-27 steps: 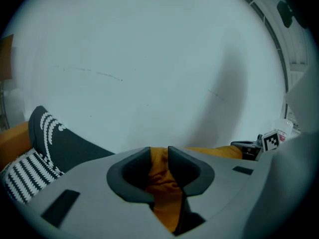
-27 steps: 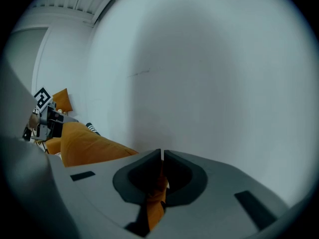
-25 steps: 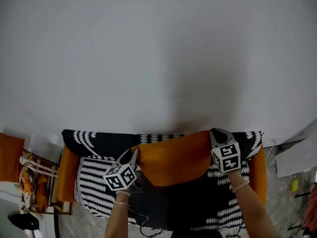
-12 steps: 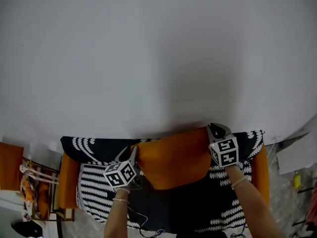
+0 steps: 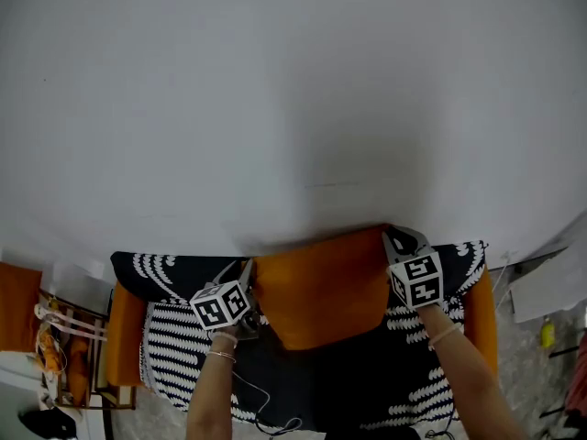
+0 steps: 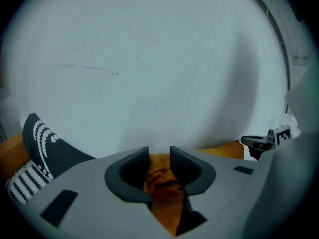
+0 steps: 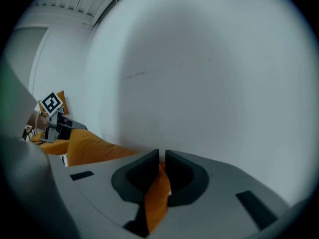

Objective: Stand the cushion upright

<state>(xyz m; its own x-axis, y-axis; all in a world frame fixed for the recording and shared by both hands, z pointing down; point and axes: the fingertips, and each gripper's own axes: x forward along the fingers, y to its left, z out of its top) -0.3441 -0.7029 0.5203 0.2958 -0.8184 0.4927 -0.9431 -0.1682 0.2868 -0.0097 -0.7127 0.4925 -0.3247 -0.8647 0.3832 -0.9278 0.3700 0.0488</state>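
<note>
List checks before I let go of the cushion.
1. Cushion standing against wall: ok.
2. Cushion's bottom edge settled on sofa: cannot tell, too dark.
3. Left tool clear of fabric: not ok; jaws have just been opening, fabric bunched between them.
4. Right tool clear of fabric: not ok; jaws have just been opening, thin fold between them.
5. Cushion stands unheld: cannot tell.

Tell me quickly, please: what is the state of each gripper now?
Left gripper: closed on bunched fabric of the cushion; its jaws have just been opening.
Right gripper: closed on a thin fold of it; jaws likewise just opening.
</note>
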